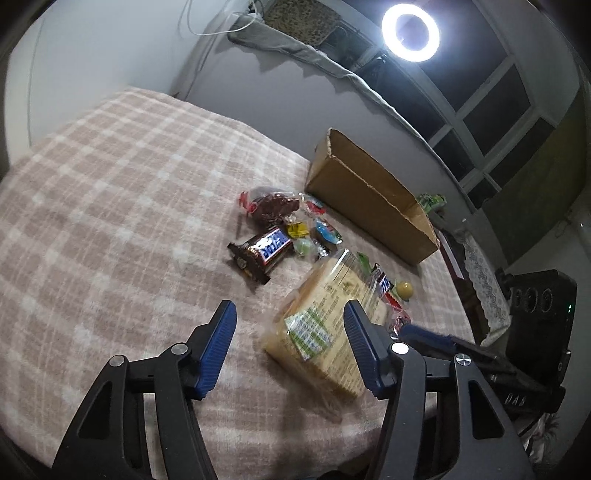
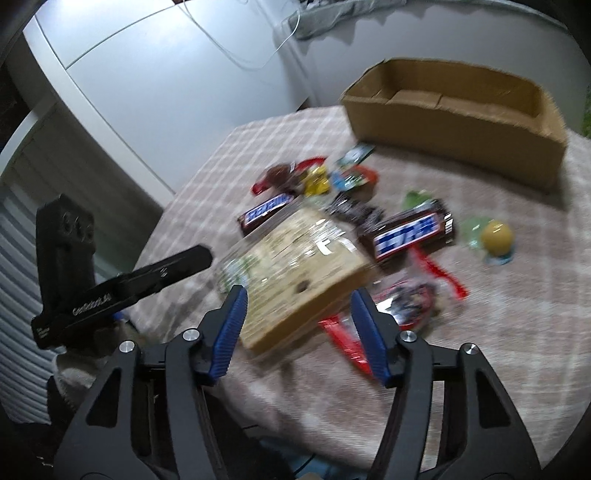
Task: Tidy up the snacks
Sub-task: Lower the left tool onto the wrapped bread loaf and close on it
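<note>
A clear-wrapped pack of tan crackers (image 1: pixel 321 332) (image 2: pixel 295 266) lies on the checked blanket, nearest to both grippers. My left gripper (image 1: pixel 289 306) is open; the pack's left end sits between its fingers, close to the right pad and well clear of the left one. My right gripper (image 2: pixel 299 291) is open just before the pack's near edge, not touching it. Beyond lie two Snickers bars (image 1: pixel 262 251) (image 2: pixel 410 232), a brown cake in clear wrap (image 1: pixel 273 206), small wrapped candies (image 1: pixel 317 229) and a yellow ball sweet (image 2: pixel 496 236). An open cardboard box (image 1: pixel 369 206) (image 2: pixel 461 118) stands behind them.
The checked blanket (image 1: pixel 110 184) covers a bed against a grey wall. A red wrapper (image 2: pixel 343 336) lies under my right finger. The other gripper's black body (image 2: pixel 147 280) (image 1: pixel 517 369) shows beside the pack in each view. A ring light (image 1: pixel 410 32) shines above.
</note>
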`<state>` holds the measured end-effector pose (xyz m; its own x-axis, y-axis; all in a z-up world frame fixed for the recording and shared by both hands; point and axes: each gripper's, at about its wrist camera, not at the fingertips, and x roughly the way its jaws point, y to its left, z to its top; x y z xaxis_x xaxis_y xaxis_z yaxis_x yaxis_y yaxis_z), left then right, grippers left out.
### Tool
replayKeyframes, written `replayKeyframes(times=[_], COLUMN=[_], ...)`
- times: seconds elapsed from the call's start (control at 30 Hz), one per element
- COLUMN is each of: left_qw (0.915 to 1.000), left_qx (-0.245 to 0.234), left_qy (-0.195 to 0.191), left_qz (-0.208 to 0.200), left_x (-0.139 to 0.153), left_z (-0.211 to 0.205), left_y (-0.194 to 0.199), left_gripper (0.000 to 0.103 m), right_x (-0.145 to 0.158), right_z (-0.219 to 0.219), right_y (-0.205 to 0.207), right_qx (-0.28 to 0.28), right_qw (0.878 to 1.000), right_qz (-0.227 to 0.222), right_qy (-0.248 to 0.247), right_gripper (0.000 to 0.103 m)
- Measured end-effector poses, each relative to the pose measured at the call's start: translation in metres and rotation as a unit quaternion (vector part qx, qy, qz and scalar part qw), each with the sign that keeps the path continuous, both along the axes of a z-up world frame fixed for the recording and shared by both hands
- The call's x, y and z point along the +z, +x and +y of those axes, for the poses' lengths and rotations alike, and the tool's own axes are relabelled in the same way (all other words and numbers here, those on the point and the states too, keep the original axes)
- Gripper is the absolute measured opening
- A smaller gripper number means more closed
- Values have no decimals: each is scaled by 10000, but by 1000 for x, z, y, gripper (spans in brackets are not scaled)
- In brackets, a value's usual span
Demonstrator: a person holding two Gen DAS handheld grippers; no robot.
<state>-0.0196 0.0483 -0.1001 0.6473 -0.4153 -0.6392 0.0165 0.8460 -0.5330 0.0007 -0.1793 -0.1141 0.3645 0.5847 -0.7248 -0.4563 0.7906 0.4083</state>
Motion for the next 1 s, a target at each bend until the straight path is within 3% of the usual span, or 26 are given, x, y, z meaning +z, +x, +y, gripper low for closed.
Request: replayKeyframes(times=[0.17,0.3,0.53,0.73,0.83,1.0], left_qw=[9999,9994,9978,9956,9954,9949], left_qx=[-125,-312,-570,-906,-935,-996], left_qy=[-21,-139,-264,-141,177,35], left_qz=[0,113,210,211,134,169], left_x=[-3,-12,-16,-14,-11,-19], left_z=[-1,-5,-12,-25,-28,-27], left_y=[11,17,11,-2,1,14], left_gripper=[55,48,47,47,47,49], right_x=[-11,-12,-18,-17,-17,-18], right_z=[10,8,0,-7,-6,-4], right_y=[3,4,10,13,14,15], right_qx=[75,44,-170,-301,-302,-308], right_qw=[9997,9994,9978,9969,9966,9966], right_qz=[219,348,613,668,707,723], right_qy=[-94,-37,178,289,303,264], right_gripper=[46,45,45,45,45,45])
